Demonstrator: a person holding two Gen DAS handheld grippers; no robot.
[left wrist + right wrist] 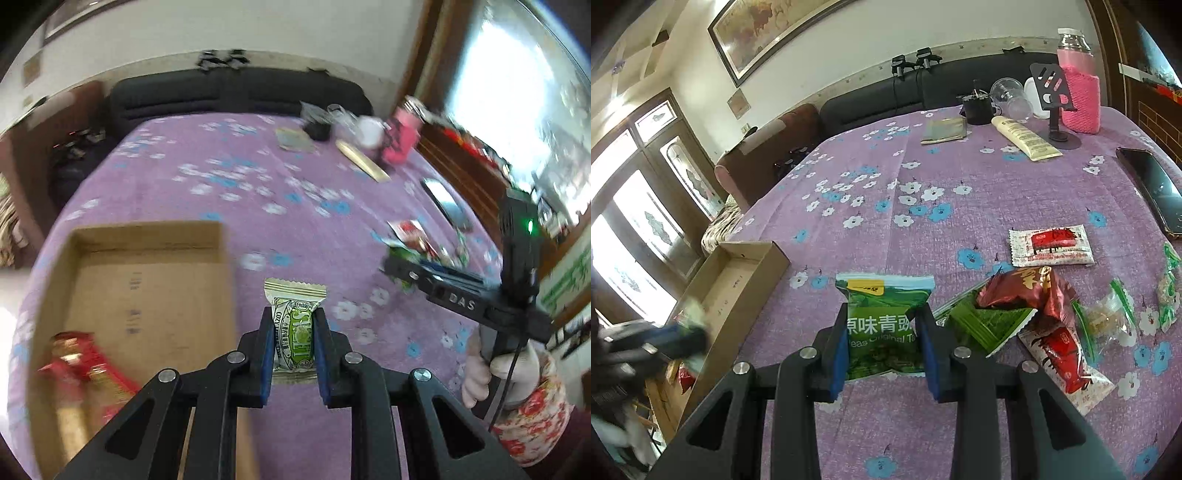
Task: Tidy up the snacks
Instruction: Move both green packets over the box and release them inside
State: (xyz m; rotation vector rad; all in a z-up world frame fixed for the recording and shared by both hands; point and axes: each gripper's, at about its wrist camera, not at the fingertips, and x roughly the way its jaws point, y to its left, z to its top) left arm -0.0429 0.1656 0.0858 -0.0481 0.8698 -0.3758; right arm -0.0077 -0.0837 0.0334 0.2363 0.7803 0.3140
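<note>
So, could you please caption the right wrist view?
Right hand-held gripper grips a green pea packet above the floral tablecloth, cardboard box alongside.

Box: the cardboard box (738, 291) sits on the tabletop (886, 221) at its left edge, with 1 snack (85, 373) inside at the near end.
Far edge: folded cloth (943, 131), cup (975, 109), tube (1025, 138), stand (1060, 107) and sleeved bottle (1078, 88) in a row, left to right.
Right edge: phone (1152, 188), nearer than the bottle.
Near right: snack pile (1045, 306), with 1 packet (1051, 246) lying just behind it.
Sofa (871, 99): behind the far edge.
</note>
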